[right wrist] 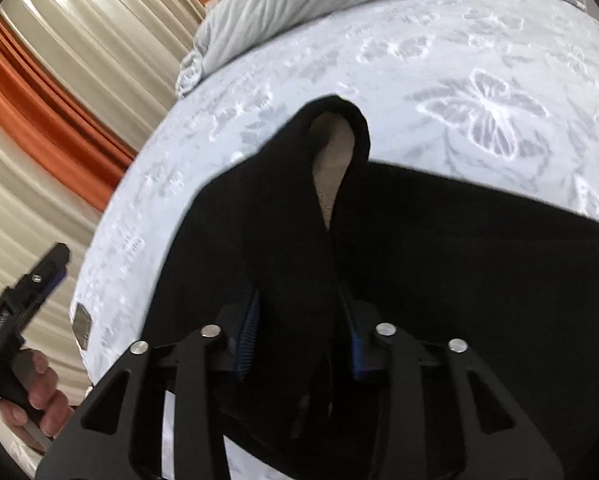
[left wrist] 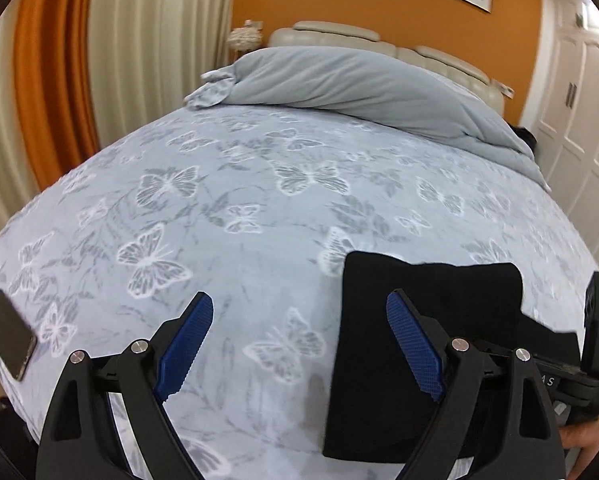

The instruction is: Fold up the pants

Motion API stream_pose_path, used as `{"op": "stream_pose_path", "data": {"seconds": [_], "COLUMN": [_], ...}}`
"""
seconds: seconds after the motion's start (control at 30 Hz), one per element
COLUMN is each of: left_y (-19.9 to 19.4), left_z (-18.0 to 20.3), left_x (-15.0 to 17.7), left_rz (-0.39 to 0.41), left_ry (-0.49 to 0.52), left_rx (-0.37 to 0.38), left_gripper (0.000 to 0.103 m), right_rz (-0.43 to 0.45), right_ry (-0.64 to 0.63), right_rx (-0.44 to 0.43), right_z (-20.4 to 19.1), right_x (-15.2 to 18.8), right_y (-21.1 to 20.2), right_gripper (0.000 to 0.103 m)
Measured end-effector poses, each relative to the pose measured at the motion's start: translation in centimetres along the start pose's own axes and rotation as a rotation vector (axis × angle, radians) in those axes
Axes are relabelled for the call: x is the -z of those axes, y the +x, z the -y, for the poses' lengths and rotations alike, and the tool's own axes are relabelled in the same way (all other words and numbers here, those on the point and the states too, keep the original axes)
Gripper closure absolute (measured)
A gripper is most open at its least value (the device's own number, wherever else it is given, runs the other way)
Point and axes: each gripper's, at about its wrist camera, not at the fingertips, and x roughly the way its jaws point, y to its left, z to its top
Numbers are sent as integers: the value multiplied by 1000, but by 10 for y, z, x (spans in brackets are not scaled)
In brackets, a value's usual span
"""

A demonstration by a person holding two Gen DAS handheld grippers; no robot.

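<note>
Two fingers [right wrist: 255, 316] pinch black pants [right wrist: 439, 248] | no legible writing

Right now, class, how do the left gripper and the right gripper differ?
The left gripper has wide-open jaws with nothing between them; the right gripper has narrow jaws pinching a raised fold of the black pants. Both have blue pads and black frames over the butterfly bedspread.

Pants [right wrist: 439, 264] cut off below, right
</note>
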Motion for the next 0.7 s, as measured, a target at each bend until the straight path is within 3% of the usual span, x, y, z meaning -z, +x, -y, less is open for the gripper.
{"op": "stream_pose_path", "data": {"seconds": [0.2, 0.3, 0.4, 0.43, 0.53, 0.63, 0.7], "left_y": [4, 4, 5, 6, 10, 15, 19], "left_z": [0, 9, 32, 38, 62, 81, 90], "left_x": [-2, 0, 6, 8, 16, 23, 27], "left_rz": [-26, -29, -36, -41, -61, -78, -90], "left_ry": [-41, -38, 5, 15, 62, 105, 128], "left_rx": [16, 35, 54, 62, 89, 107, 110], "left_gripper": [17, 17, 17, 17, 17, 17, 17], "right_rz": [174, 246, 280, 268, 205, 80, 45], "right_ry": [-88, -51, 45, 91, 150, 229, 251], "right_rx": [-69, -19, 103, 163, 215, 220, 160], "right_z": [-25, 6, 61, 85, 130, 162, 167], "right_x": [-15, -12, 1, 8, 19, 32, 34], "right_y": [-90, -140, -174, -181, -183, -162, -154], "right_gripper": [93, 95, 95, 95, 90, 83, 83]}}
